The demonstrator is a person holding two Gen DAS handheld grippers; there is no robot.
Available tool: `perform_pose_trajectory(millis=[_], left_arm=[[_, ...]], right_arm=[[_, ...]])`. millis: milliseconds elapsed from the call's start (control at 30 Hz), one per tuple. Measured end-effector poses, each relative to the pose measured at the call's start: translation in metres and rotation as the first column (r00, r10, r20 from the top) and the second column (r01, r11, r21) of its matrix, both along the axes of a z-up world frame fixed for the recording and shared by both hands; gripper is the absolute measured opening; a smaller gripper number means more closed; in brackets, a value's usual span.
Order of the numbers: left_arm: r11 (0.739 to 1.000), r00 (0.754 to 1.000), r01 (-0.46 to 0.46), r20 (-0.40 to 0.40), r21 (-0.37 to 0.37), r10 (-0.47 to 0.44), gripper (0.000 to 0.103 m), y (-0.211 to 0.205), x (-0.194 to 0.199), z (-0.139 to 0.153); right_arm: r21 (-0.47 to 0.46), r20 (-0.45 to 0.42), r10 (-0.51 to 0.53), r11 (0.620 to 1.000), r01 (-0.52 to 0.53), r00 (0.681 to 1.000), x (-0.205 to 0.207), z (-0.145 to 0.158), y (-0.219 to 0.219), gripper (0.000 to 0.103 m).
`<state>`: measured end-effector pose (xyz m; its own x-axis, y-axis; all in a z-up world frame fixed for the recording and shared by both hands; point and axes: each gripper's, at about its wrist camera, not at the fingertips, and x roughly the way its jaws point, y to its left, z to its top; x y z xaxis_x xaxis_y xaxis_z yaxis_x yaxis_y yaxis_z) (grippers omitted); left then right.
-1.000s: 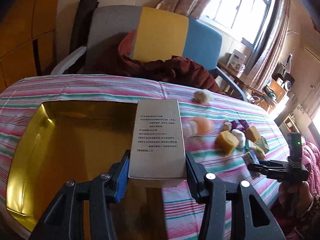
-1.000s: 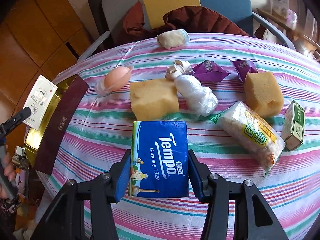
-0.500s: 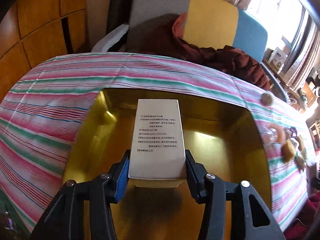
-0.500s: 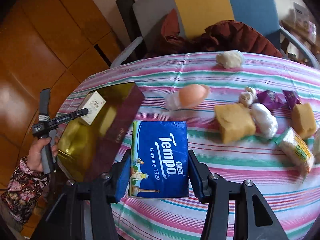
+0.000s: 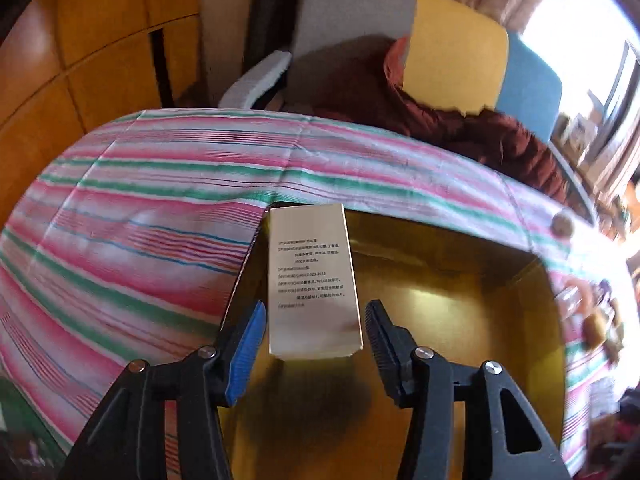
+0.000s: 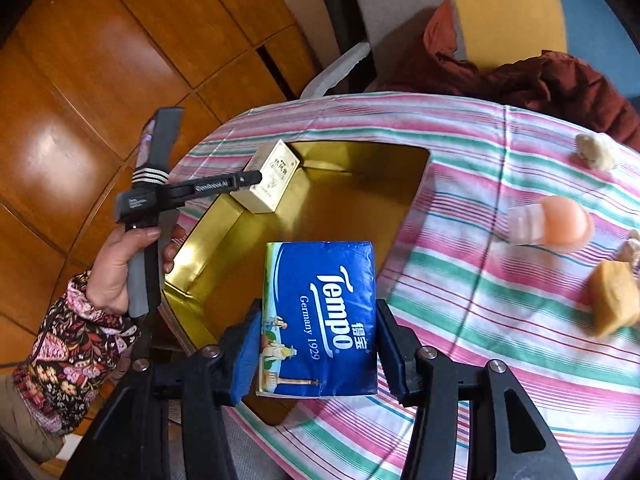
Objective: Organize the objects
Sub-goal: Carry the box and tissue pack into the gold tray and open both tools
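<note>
Left gripper (image 5: 314,330) jaws opening, gaps beside carton (image 5: 310,280): let it settle in gold tin (image 5: 460,280) corner. Right gripper (image 6: 318,350) clamped on tissue pack (image 6: 320,316): you place alongside, clear of carton.

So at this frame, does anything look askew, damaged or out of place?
One thing: the small cream carton sits tilted against a corner of the gold box rather than flat on its floor, with the left gripper opening around it, pads apart from its sides. The tissue pack in the right gripper looks undamaged.

Glossy gold tin (image 5: 460,292) (mirror-like), woven striped tablecloth (image 5: 160,200), matt paper carton (image 5: 312,280)
</note>
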<state>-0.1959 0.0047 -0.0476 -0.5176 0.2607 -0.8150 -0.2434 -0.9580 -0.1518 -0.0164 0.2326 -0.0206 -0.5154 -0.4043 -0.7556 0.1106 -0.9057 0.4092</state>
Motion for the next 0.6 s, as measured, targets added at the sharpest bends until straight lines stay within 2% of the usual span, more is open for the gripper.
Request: perform_pose_trajectory(millis=[67,133,267,333,467,600], left_arm=[[0.992,0.997,-0.070,-0.022,0.109,0.073,0.052,-0.016,0.015,0.008],[0.969,0.988,-0.141,-0.040,0.201,0.152,0.052,-0.030,0.037,0.013],[0.907,0.955,-0.267,-0.035,0.325,0.293,0.052,-0.054,0.083,0.014],[0.877,0.945,-0.298,-0.015,0.377,0.327,0.053,-0.061,0.097,0.011],[0.856,0.932,-0.333,-0.001,0.396,0.363,0.053,-0.073,0.116,0.008],[0.860,0.929,-0.331,-0.024,0.388,0.368,0.053,-0.079,0.117,0.011]], right_arm=[[-0.006,0.015,0.001,1.000,-0.001,1.000,-0.008,-0.004,-0.007,0.053],[0.010,0.033,0.000,1.000,-0.001,0.999,-0.018,-0.011,-0.015,0.053],[0.024,0.088,-0.025,0.999,0.023,0.996,-0.050,-0.022,-0.031,0.053],[0.060,0.096,-0.033,0.998,0.027,0.995,-0.069,-0.025,-0.043,0.053],[0.108,0.116,-0.050,0.993,0.037,0.992,-0.105,-0.033,-0.062,0.053],[0.145,0.137,-0.086,0.987,0.066,0.987,-0.137,-0.043,-0.075,0.053]])
